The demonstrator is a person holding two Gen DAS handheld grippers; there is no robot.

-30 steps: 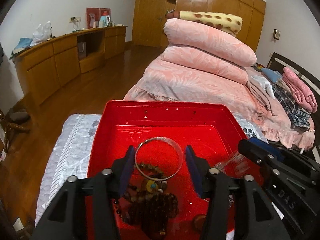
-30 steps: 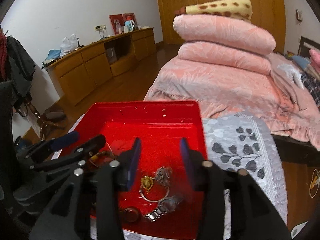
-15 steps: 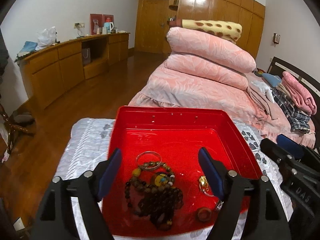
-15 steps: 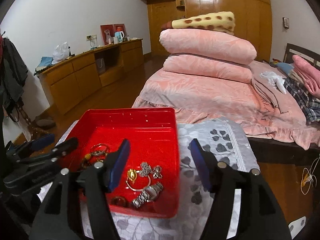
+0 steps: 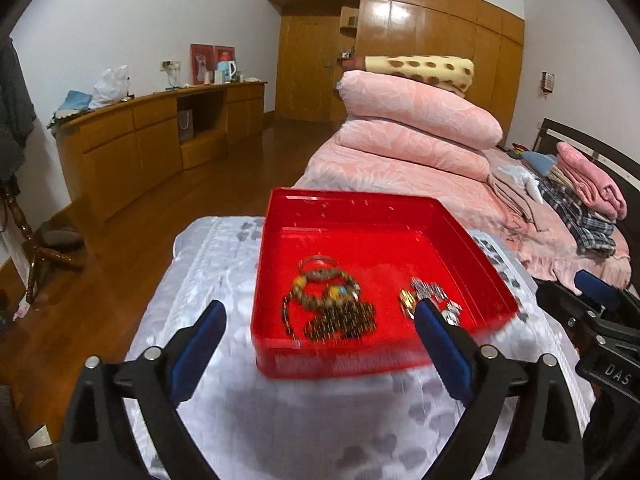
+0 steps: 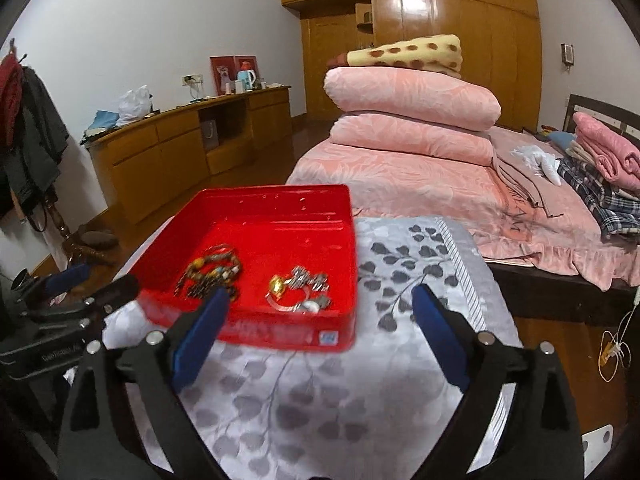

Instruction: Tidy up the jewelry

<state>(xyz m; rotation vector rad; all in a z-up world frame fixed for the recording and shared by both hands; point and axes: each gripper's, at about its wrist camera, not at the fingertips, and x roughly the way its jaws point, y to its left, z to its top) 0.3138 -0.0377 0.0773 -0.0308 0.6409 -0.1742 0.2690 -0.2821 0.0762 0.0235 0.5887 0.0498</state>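
Note:
A red tray [image 5: 360,208] [image 6: 280,196] sits on a grey leaf-patterned cloth. It holds brown bead bracelets [image 5: 328,304] [image 6: 210,272], a thin silver bangle [image 5: 316,261], and a gold and silver jewelry cluster [image 5: 424,298] [image 6: 298,290]. My left gripper [image 5: 320,344] is open and empty, held back above the tray's near edge. My right gripper [image 6: 320,320] is open and empty, near the tray's near right corner. Each gripper shows at the edge of the other's view.
The cloth-covered table [image 6: 420,280] stands before a bed with stacked pink quilts [image 5: 416,128] and folded clothes [image 6: 600,172]. A long wooden cabinet [image 5: 160,136] runs along the left wall. Wooden floor [image 5: 120,248] lies to the left.
Both grippers have pulled back and up from the tray and opened wider. The silver bangle that was between the left fingers now lies in the tray.

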